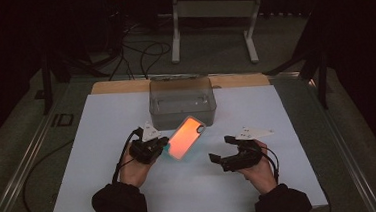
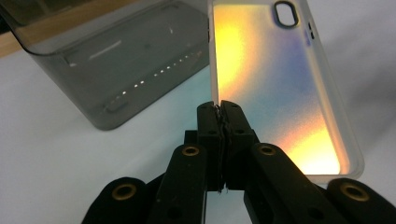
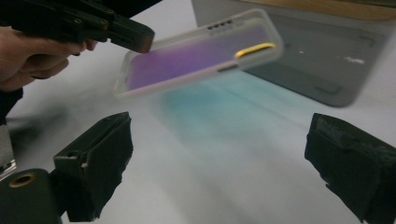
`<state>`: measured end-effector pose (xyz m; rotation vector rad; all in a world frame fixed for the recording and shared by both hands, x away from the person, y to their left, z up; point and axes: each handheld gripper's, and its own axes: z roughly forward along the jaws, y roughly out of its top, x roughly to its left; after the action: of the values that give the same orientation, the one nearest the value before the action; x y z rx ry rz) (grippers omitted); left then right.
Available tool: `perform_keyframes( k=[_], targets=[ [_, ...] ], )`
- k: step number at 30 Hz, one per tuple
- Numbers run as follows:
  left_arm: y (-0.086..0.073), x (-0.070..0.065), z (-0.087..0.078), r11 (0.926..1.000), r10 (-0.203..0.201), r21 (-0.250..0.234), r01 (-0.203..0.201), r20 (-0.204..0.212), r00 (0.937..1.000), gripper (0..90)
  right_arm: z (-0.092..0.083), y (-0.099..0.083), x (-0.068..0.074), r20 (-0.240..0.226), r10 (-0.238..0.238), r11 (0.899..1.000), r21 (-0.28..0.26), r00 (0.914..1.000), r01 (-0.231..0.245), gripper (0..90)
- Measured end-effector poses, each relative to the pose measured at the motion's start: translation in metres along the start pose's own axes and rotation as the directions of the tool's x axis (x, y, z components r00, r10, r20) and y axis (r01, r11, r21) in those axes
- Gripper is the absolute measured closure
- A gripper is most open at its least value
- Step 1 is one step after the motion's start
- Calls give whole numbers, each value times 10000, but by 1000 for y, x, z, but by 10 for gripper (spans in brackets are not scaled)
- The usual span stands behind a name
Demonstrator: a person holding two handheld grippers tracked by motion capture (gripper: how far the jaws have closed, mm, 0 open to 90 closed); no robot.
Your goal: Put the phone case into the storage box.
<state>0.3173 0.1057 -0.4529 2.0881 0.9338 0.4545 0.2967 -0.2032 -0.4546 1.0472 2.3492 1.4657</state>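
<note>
Two grippers: left gripper (image 1: pixel 160 147) clenches the phone case's (image 1: pixel 186 137) edge; right gripper (image 1: pixel 222 149) released, apart.

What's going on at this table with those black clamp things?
A person is working with a hand-held gripper in each hand. The left gripper is shut on the edge of an iridescent phone case and holds it lifted off the white table, just in front of a smoky clear plastic box. The right gripper has its jaws wide open with nothing between them, off to the case's side. The case is not in the box yet.
</note>
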Motion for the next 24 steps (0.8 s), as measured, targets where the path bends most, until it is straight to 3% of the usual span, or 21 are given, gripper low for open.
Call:
perform_keyframes(
  k=[11,13,24],
  targets=[
    [2,-5,-1,9998,115,-182,-120,-261,9996,893,19,9,5,-597,512,9985,199,9969,-501,81],
    [3,-6,-1,9994,10,-347,-19,-265,9996,893,27,8,6,-839,969,9951,294,9918,-947,80],
    [6,-13,0,9977,-129,-664,118,-165,9998,893,50,16,9,-1264,1900,9809,653,9736,-1830,87]
  ],
)
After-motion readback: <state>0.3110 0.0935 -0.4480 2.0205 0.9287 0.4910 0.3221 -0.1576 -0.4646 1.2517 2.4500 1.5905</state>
